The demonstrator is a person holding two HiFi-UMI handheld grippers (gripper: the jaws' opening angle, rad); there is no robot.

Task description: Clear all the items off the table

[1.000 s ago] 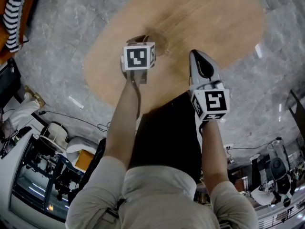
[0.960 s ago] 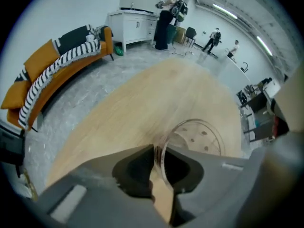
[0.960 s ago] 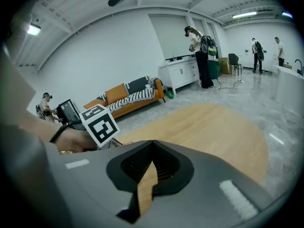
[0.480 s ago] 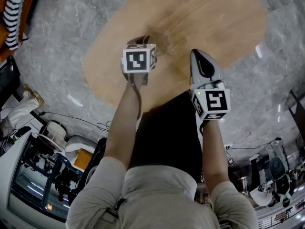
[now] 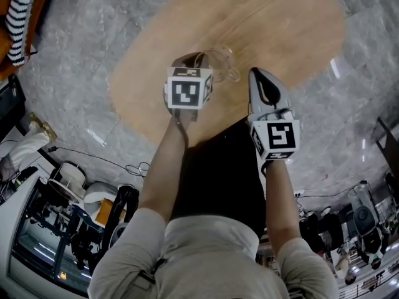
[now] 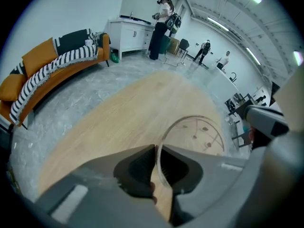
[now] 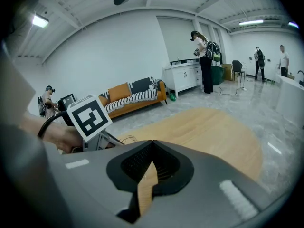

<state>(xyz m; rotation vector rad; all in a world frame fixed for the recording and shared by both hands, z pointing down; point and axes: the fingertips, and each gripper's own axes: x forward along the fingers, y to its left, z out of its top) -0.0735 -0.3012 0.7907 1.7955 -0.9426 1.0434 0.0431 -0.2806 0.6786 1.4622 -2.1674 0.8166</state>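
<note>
No words, brands or numbers can be read. The only signs are black-and-white square marker patterns, one on the cube atop the left gripper and one on the matching cube atop the right gripper. Neither spells anything.

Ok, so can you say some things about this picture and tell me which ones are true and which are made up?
1. The left tool pinches the rim of a clear glass. True.
2. The right tool is holding a spoon. False: its jaws are together with nothing between them.
3. The table has a wooden top. True.
4. The sofa is blue. False: it is orange, with a striped blanket over it.
</note>
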